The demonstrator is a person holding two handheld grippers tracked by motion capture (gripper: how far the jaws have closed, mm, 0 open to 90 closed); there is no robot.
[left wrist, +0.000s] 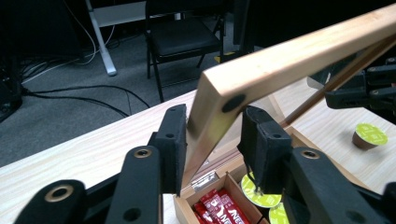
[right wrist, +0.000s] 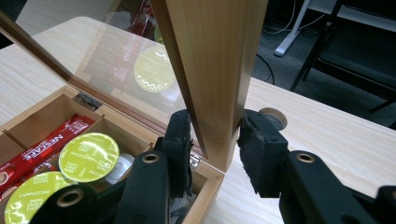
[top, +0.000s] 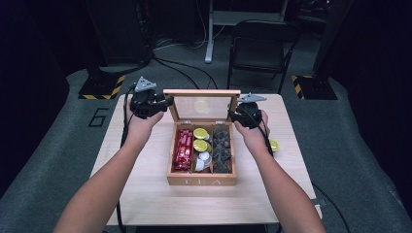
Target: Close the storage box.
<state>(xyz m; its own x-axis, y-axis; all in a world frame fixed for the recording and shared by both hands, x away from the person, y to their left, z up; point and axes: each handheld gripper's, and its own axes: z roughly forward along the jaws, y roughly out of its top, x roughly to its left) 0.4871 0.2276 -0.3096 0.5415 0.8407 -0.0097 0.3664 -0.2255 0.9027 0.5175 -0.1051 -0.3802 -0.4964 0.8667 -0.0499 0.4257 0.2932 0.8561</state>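
Item: pale wooden tea box (top: pixel 201 180) marked "TEA" on its near wall, standing at the middle of the light wood counter (top: pixel 145 194).

Lid: wood-framed glass lid (top: pixel 201 92), raised and standing near upright at the far side of the box, hinged along its far wall.

Your left gripper (top: pixel 167 102): fingers (left wrist: pixel 173 140) set on either side of the lid's left frame edge. In the left gripper view the wood sits between them, the left finger against it and the right finger close by its face; whether both press on it you cannot tell for certain, though the gap is narrow.

Your right gripper (top: pixel 233 114): fingers (right wrist: pixel 180 135) set either side of the lid's right frame edge, low down near the box's far right corner. The wood fills the gap between them; the grip appears closed on the frame.

Contents, left compartment: red instant-coffee sachets (top: pixel 183 150), lying lengthwise.

Contents, middle compartment: round coffee capsules with yellow-green foil tops (top: pixel 200 139), with white capsules (top: pixel 203 160) nearer you.

Contents, right compartment: dark loose pieces (top: pixel 222 148), too small to identify.

Loose item: one yellow-green capsule (top: pixel 274 145) on the counter, right of the box, just beside your right wrist.

Surroundings: black folding chair (top: pixel 260 46) on the grey floor beyond the counter's far edge.
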